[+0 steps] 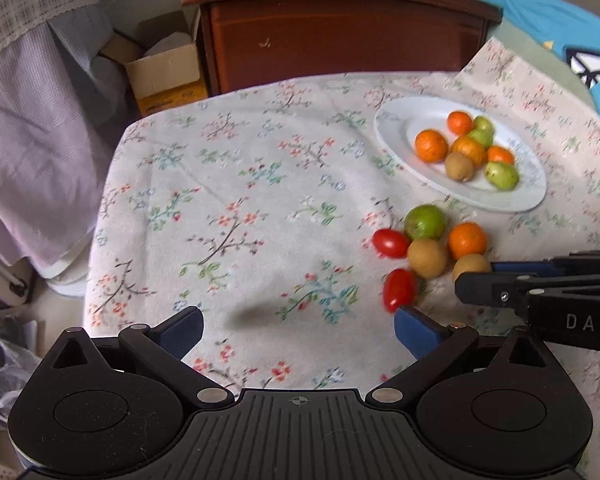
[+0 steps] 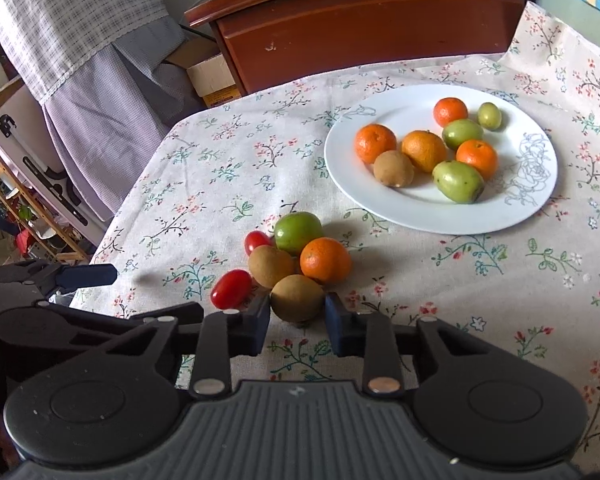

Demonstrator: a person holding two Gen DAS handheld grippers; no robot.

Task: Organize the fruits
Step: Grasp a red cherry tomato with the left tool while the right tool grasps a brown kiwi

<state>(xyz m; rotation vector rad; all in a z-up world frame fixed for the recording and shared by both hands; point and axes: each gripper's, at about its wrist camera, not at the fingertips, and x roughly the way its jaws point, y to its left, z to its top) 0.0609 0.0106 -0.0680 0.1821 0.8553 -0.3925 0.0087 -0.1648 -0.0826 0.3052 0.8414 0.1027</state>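
Jaws of the right gripper (image 2: 297, 316) clamp a brown fruit (image 2: 297, 297) on the counter (image 2: 480, 292) — plain only from its own camera; left gripper (image 1: 299, 326) gapes wide, holding nothing.

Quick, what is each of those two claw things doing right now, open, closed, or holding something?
Left gripper: open, holding nothing, above the tablecloth.
Right gripper: closed on the nearest brown fruit in the loose pile.

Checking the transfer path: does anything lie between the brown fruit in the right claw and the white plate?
Yes. The orange fruit and a second brown fruit sit touching the gripped brown fruit on its plate side. Beyond them, bare cloth reaches the plate.
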